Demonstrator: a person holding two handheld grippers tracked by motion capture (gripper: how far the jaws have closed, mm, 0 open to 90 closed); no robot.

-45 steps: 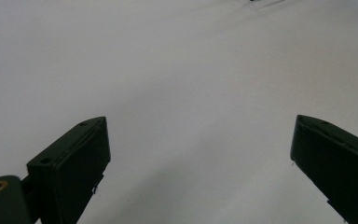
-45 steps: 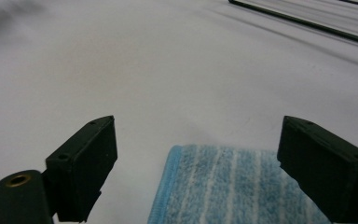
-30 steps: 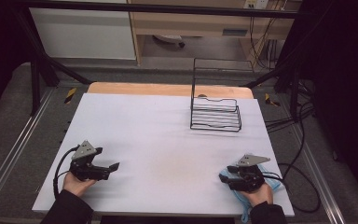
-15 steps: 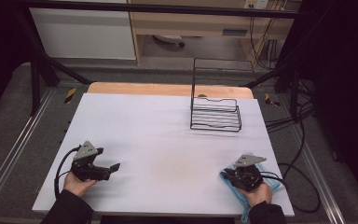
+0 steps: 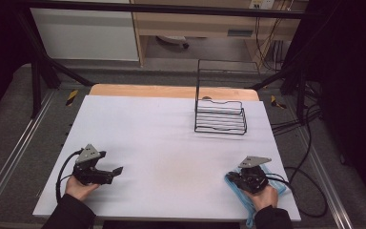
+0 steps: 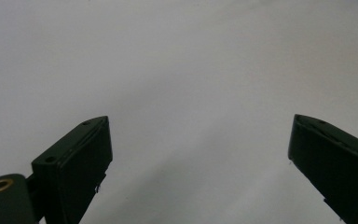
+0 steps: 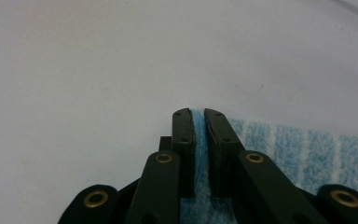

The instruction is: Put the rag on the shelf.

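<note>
Just changed: the right gripper [image 5: 232, 177] has been closing its jaws, and they now pinch a fold of the blue cloth [image 5: 276, 183] between them; a second ago they stood apart over the same edge.
Meaning for the work: the grasp looks made, so the pick-up step seems done and the cloth is probably ready to be lifted or dragged; nothing has been carried anywhere yet.
Cloth, place: near right corner of the white table [image 5: 171, 129], flat under the right hand [image 5: 264, 196], its left edge at the jaw tips.
Right gripper, state: clamped on the cloth [image 7: 199, 140], a thin blue ridge squeezed between the two black pads.
Left gripper [image 5: 114, 171], state: jaws wide apart, nothing between them, resting at the near left of the table, tips towards the middle.
Left hand [image 5: 78, 187]: resting behind its gripper, no sign of a shift between the pictures.
Wire rack [image 5: 220, 114]: far right of the table, well apart from both grippers, nothing on it.
High view adds: the whole layout, both hands, the rack and how far it is from the cloth; the pinch itself is too small to judge there.
Right gripper view adds: the grip close up, and the cloth's paler stripes [image 7: 307, 154] spreading right of the jaws.
Left gripper view adds: bare white table [image 6: 191, 70] ahead of the open jaws.
</note>
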